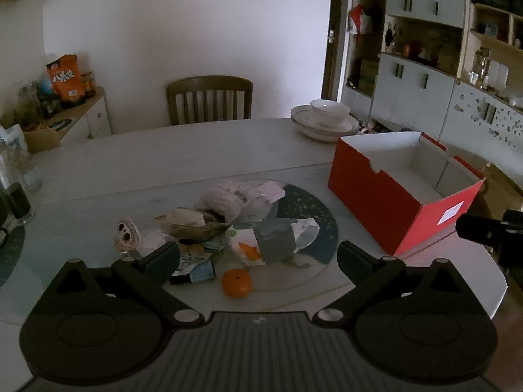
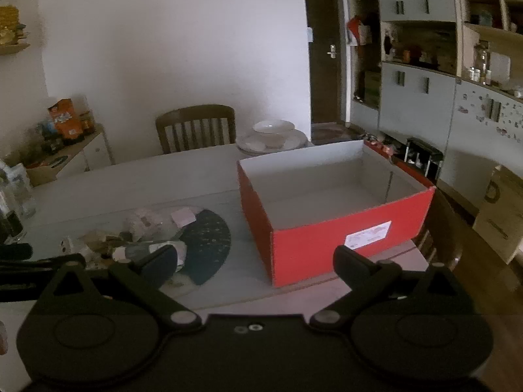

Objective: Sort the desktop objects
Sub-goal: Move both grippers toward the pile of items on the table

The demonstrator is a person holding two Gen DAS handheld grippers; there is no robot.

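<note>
**Both claws spread above the table, nothing held**

The left gripper (image 1: 258, 254) hangs with its fingers wide apart and nothing between them, above the near edge of the table (image 1: 196, 156). Just beyond its tips lies an orange (image 1: 236, 282), alone on the glass, and behind that a pile (image 1: 228, 225) of wrappers, packets and crumpled paper, partly on a dark mat (image 1: 313, 209). A small packet with cartoon eyes (image 1: 126, 234) sits at the pile's left edge. The red box (image 1: 392, 196), open and white inside, stands to the right of the pile, apart from it.

The right gripper (image 2: 255, 261) is likewise spread and holds nothing. It is level, aimed at the near left corner of the box (image 2: 327, 248), whose wall fills the gap between the fingers. The pile (image 2: 137, 238) shows past its left finger.

Further back: stacked plates with a bowl (image 1: 323, 121), a wooden chair (image 1: 209, 99), jars at the table's left edge, and cabinets along the right wall.
</note>
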